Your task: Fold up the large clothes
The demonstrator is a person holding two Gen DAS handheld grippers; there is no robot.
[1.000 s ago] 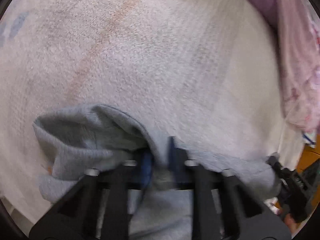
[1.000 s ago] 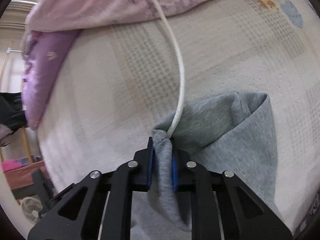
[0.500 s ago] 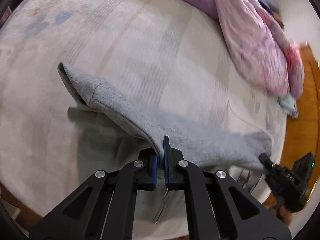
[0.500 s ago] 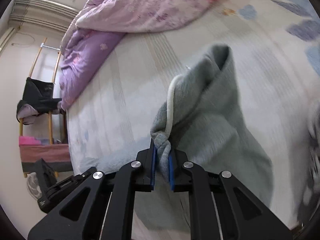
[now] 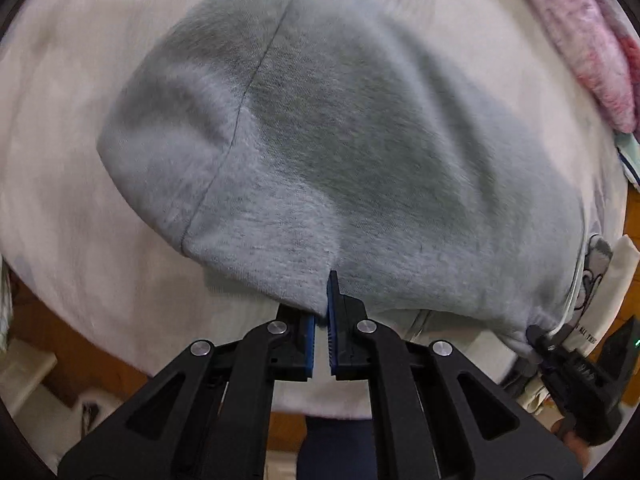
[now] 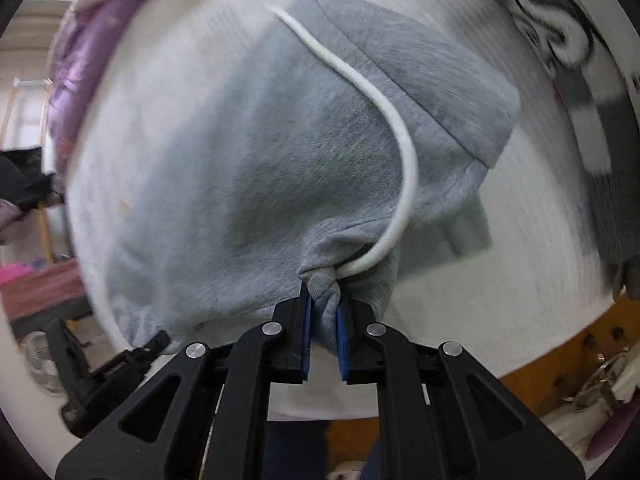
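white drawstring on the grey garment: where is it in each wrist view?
Left wrist: not clearly visible; only the grey garment fills the middle.
Right wrist: white drawstring arcs from upper centre down to the right gripper.
Shared landmark: the grey garment's edge, clamped by both the left gripper and the right gripper.

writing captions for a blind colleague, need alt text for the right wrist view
The right gripper is shut on a bunched edge of a grey sweatshirt, lifted above a pale bedspread. A white drawstring curls from beside the pinched fold across the fabric. The left gripper holds the sweatshirt's other end at lower left.
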